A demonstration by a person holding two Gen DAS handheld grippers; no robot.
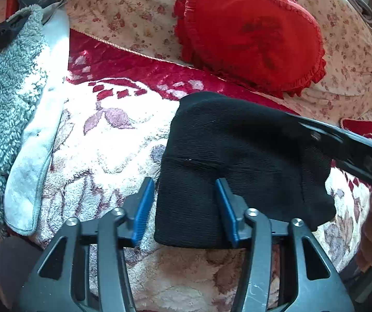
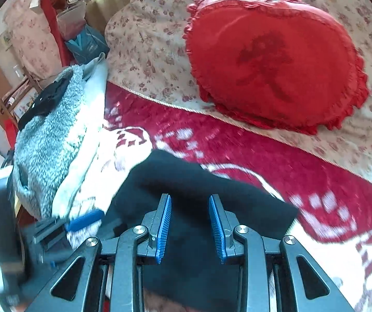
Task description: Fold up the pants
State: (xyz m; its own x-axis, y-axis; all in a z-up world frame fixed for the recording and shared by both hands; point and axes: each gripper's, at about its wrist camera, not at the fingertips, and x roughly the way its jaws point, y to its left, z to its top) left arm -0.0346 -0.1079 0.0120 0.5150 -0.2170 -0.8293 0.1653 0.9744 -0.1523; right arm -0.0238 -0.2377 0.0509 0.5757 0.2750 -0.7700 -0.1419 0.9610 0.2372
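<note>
Pants (image 1: 227, 156), black and folded into a compact block, lie on your floral blanket (image 1: 103, 140) below the red heart pillow (image 1: 251, 33). Your left gripper (image 1: 186, 202) stands open astride their near edge, gripping nothing. Your right gripper (image 2: 190, 223) hovers partly open over them, pads apart from the cloth.

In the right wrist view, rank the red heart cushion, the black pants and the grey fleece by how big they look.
1. Red heart cushion, largest.
2. Black pants, though the claw covers part and they lie nearer the camera, so this is unsure.
3. Grey fleece, smallest as it looks.
</note>
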